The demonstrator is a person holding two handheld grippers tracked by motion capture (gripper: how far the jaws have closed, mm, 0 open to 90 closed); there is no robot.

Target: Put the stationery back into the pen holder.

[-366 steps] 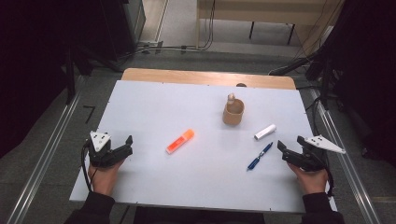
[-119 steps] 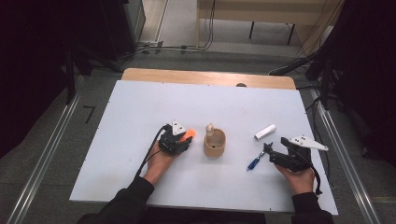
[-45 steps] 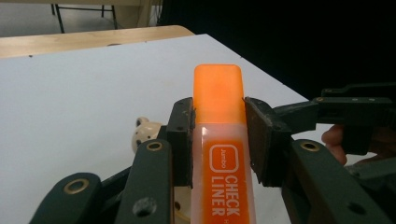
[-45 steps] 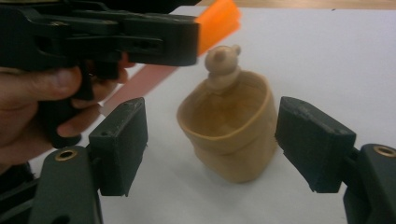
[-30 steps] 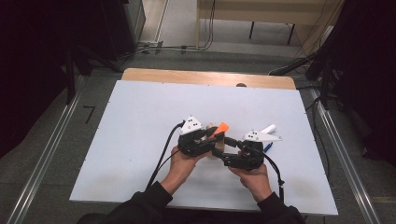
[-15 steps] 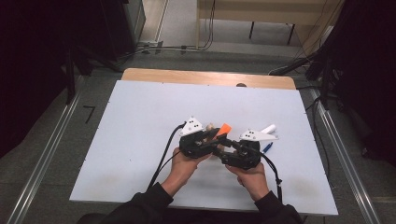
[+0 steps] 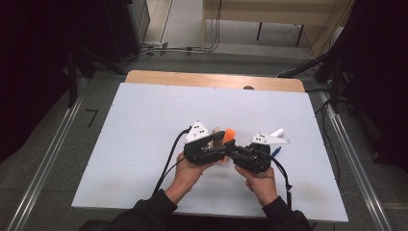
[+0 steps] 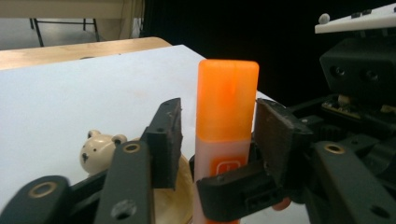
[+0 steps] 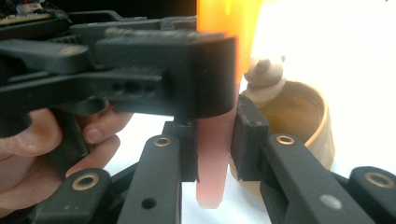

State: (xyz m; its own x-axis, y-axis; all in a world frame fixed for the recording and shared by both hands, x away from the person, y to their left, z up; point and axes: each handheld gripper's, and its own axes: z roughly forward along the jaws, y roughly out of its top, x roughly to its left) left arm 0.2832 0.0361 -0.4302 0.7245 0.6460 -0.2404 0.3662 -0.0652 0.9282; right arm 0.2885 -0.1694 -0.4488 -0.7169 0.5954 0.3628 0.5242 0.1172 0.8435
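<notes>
Orange highlighter (image 9: 227, 37) top cut off; cup (image 9: 299, 116) partly hidden.

Mid-frame on the bench (image 7: 144, 125), the marker (image 7: 229, 135) stands upright between both grippers, with the cup (image 7: 217, 137) just left of it.

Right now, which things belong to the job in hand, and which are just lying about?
In the job: orange highlighter, wooden bear cup.
Lying about: blue pen, small white cylinder.
</notes>
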